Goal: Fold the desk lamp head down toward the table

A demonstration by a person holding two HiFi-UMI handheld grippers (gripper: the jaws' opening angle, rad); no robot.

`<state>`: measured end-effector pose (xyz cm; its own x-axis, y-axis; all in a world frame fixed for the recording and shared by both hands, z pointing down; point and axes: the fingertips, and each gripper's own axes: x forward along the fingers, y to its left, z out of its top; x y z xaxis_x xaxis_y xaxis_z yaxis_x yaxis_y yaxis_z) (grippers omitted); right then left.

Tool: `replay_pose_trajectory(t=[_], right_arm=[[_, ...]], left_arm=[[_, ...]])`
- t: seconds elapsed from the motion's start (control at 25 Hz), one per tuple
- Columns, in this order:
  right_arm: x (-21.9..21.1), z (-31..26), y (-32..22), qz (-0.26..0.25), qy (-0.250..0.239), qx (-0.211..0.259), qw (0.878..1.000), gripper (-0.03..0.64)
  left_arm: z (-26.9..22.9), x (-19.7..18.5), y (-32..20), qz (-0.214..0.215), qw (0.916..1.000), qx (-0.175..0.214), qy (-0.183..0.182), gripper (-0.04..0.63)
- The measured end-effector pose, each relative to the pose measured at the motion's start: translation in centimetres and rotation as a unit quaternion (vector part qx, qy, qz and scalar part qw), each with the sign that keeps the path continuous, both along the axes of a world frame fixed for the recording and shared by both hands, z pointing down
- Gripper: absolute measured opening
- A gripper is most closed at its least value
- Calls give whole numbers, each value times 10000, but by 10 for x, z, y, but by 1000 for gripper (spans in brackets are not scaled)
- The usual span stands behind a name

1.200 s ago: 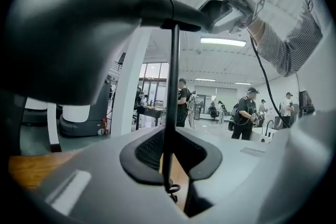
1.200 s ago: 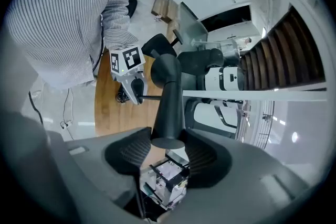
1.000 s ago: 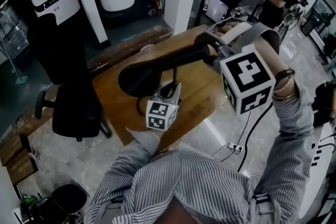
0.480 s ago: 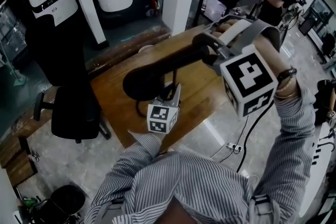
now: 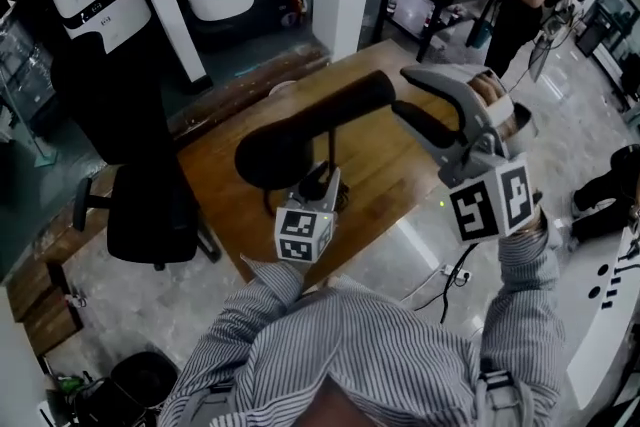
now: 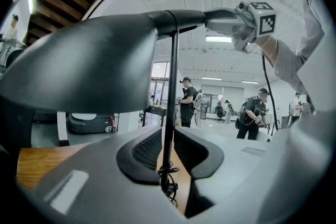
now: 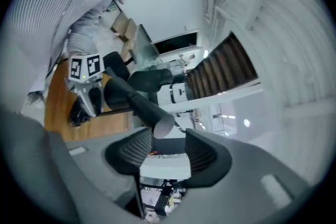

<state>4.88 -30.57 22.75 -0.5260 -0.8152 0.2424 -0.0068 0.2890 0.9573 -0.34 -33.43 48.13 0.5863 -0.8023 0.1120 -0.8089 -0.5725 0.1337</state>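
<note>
**Lamp and grippers.** Your left gripper (image 5: 322,180) (image 6: 168,149) is closed narrowly on the thin upright lamp stem (image 6: 171,92), low down, just above the wooden table (image 5: 385,180). The black lamp head (image 5: 320,120) (image 7: 139,102) lies roughly level on top of the stem, with its wide shade end over the table's left part. Your right gripper (image 5: 410,97) (image 7: 164,152) holds nothing – its jaws stand wide apart, just beyond the head's narrow rear end.
</note>
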Motion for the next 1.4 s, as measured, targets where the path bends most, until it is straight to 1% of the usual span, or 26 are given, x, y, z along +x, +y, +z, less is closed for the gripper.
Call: replay_pose_trajectory(t=[0.04, 0.08, 0.12, 0.16, 0.2, 0.24, 0.32, 0.36, 0.4, 0.44, 0.52, 0.56, 0.6, 0.64, 0.68, 0.72, 0.76, 0.8, 0.84, 0.88, 0.92, 1.0, 1.08, 1.12, 1.32, 1.4], right_arm=[[6, -2, 4, 65, -545, 96, 9984, 201], [11, -1, 8, 59, -1146, 70, 9934, 201], [12, 4, 13, -27, -1790, -92, 9838, 201], [12, 12, 18, -153, -2454, -370, 9686, 200], [10, 24, 22, -276, -3102, -720, 9475, 201], [7, 38, 24, -363, -3687, -1106, 9222, 200], [2, 76, 22, -316, -4612, -1911, 8659, 199], [-2, 98, 20, -189, -4949, -2279, 8383, 199], [-7, 120, 18, -25, -5175, -2591, 8155, 199], [-12, 141, 18, 151, -5289, -2853, 7991, 198], [-25, 175, 24, 429, -5382, -3276, 7754, 198], [-30, 185, 28, 510, -5465, -3448, 7615, 191], [-34, 192, 32, 563, -5580, -3586, 7463, 165], [-37, 197, 35, 593, -5691, -3691, 7324, 120], [-39, 201, 38, 595, -5769, -3773, 7220, 81], [-41, 205, 40, 568, -5805, -3844, 7156, 48], [-42, 208, 41, 527, -5810, -3913, 7118, 19], [-44, 209, 42, 487, -5798, -3977, 7094, 2], [-45, 209, 43, 457, -5782, -4022, 7084, 2], [-46, 209, 44, 449, -5760, -4034, 7096, 2], [-47, 209, 45, 466, -5729, -4010, 7133, 2], [-48, 210, 48, 533, -5635, -3925, 7249, 2], [-52, 211, 53, 542, -5546, -3928, 7316, 2], [-54, 213, 55, 520, -5519, -3976, 7312, 2], [-52, 216, 60, 467, -5544, -4127, 7212, 2], [-50, 213, 58, 476, -5554, -4112, 7212, 2]], left_arm=[[2, -2, 3, -6, 10000, -32, -6, 71], [3, -4, 7, -12, 10000, -63, -6, 70], [4, -8, 10, -19, 10000, -89, -8, 69], [4, -12, 14, -25, 9999, -103, -13, 69], [3, -16, 18, -28, 9999, -105, -17, 67], [2, -19, 22, -26, 9999, -101, -15, 60], [-3, -24, 30, -6, 10000, -84, 16, 29], [-6, -26, 33, -2, 10000, -74, 41, 15], [-9, -27, 36, -10, 10000, -69, 68, 7], [-11, -29, 40, -31, 9999, -70, 99, 6], [-14, -32, 46, -98, 9998, -88, 165, 6], [-15, -34, 48, -139, 9997, -109, 191, 6], [-15, -36, 49, -187, 9995, -134, 210, 6], [-15, -38, 50, -238, 9993, -158, 223, 6], [-13, -40, 51, -285, 9992, -178, 232, 6], [-12, -42, 53, -321, 9990, -189, 235, 6], [-11, -42, 55, -341, 9990, -191, 231, 6], [-10, -42, 56, -346, 9990, -189, 225, 6], [-10, -41, 58, -339, 9990, -190, 221, 6], [-10, -40, 59, -325, 9990, -199, 216, 6], [-10, -38, 59, -306, 9991, -213, 207, 6], [-10, -35, 61, -274, 9992, -249, 180, 6], [-10, -33, 62, -264, 9992, -273, 150, 6], [-10, -31, 63, -258, 9992, -282, 139, 6], [-14, -22, 65, -228, 9993, -268, 153, 6], [-18, -22, 65, -241, 9993, -247, 176, 6]])
